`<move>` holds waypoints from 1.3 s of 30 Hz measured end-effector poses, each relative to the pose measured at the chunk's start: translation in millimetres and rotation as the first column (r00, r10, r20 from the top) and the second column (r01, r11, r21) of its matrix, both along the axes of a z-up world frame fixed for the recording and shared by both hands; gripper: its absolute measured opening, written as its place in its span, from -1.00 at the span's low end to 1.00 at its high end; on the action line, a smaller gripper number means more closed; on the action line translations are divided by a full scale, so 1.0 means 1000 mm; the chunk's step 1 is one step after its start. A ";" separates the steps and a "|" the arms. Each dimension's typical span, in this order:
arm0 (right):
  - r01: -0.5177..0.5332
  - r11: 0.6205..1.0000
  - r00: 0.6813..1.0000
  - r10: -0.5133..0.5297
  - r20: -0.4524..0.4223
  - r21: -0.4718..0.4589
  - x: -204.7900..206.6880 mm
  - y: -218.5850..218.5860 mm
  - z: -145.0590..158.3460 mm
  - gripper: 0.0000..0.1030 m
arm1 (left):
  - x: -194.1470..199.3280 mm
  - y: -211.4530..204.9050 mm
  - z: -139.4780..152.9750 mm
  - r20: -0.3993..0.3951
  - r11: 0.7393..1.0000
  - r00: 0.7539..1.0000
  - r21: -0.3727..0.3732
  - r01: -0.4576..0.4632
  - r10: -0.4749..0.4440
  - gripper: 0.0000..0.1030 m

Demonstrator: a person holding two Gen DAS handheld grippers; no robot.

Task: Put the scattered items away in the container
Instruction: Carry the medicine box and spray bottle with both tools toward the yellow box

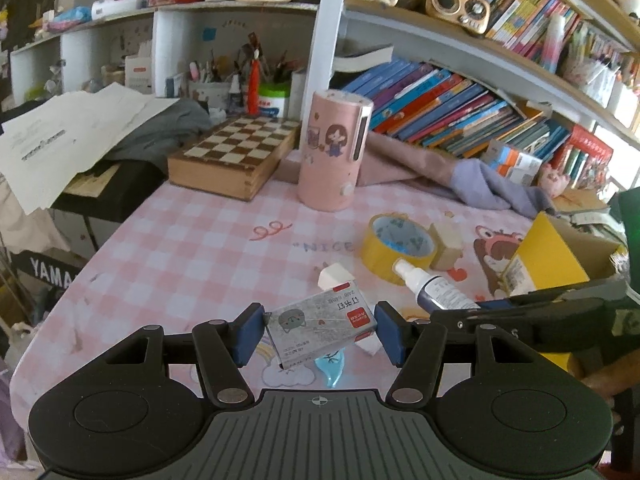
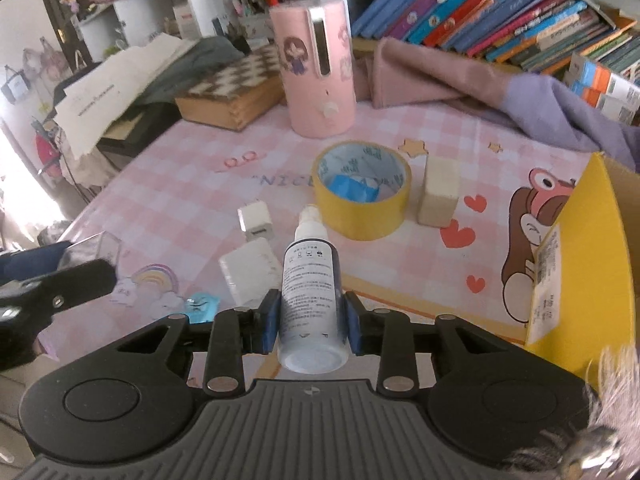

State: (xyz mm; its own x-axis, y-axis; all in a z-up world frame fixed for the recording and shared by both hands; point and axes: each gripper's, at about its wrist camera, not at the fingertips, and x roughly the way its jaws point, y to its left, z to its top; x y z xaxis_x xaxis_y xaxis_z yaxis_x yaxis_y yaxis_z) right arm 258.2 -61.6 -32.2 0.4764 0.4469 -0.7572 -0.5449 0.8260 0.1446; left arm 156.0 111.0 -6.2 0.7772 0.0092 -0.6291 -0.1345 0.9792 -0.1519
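Both pairs of fingers are loaded. My left gripper has its blue pads pressed on the two short ends of a small grey staple box, low in the centre of the left wrist view, the box tilted and seemingly just clear of the pink checked tablecloth. My right gripper is clamped narrow on a spray bottle, white label facing up, nozzle pointing away toward the middle of the right wrist frame.

I judge the step as the carry: two items picked, neither yet dropped. The container, a yellow cardboard box, sits open at the right edge of the right wrist view, its near wall beside the bottle hand and well apart from the staple box.

Still loose on the cloth are the yellow tape roll at centre, a pale wooden block just right of it, two white blocks left of the bottle, and a blue wrapper at lower left.

Next I would swing the right hand rightward over the yellow wall and let the bottle go inside, not on the rim. The left follows after, since both hands crowd the same opening and the bottle's length could catch the flap.
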 end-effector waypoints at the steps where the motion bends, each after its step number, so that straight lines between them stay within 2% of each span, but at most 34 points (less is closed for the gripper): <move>1: 0.003 1.000 1.000 -0.003 0.007 0.003 -0.004 -0.001 0.003 -0.40 | -0.002 0.001 0.001 0.001 1.000 1.000 -0.016 0.005 -0.005 0.17; 4: 0.013 1.000 1.000 -0.013 0.027 0.010 -0.015 -0.002 0.012 -0.40 | -0.010 0.003 0.004 0.012 0.999 1.000 -0.037 0.015 -0.014 0.17; 12: 0.055 0.998 0.997 -0.057 0.060 0.040 -0.050 -0.008 0.031 -0.40 | -0.034 -0.004 0.021 0.079 0.996 0.993 0.025 0.090 -0.092 0.17; 19: 0.083 0.995 0.994 -0.087 0.067 0.052 -0.088 -0.011 0.034 -0.40 | -0.060 -0.010 0.023 0.083 0.987 0.984 0.043 0.152 -0.155 0.17; 39: 0.162 0.984 0.983 -0.167 0.081 0.073 -0.174 -0.031 0.041 -0.40 | -0.125 -0.015 0.027 0.102 0.976 0.971 0.039 0.213 -0.216 0.17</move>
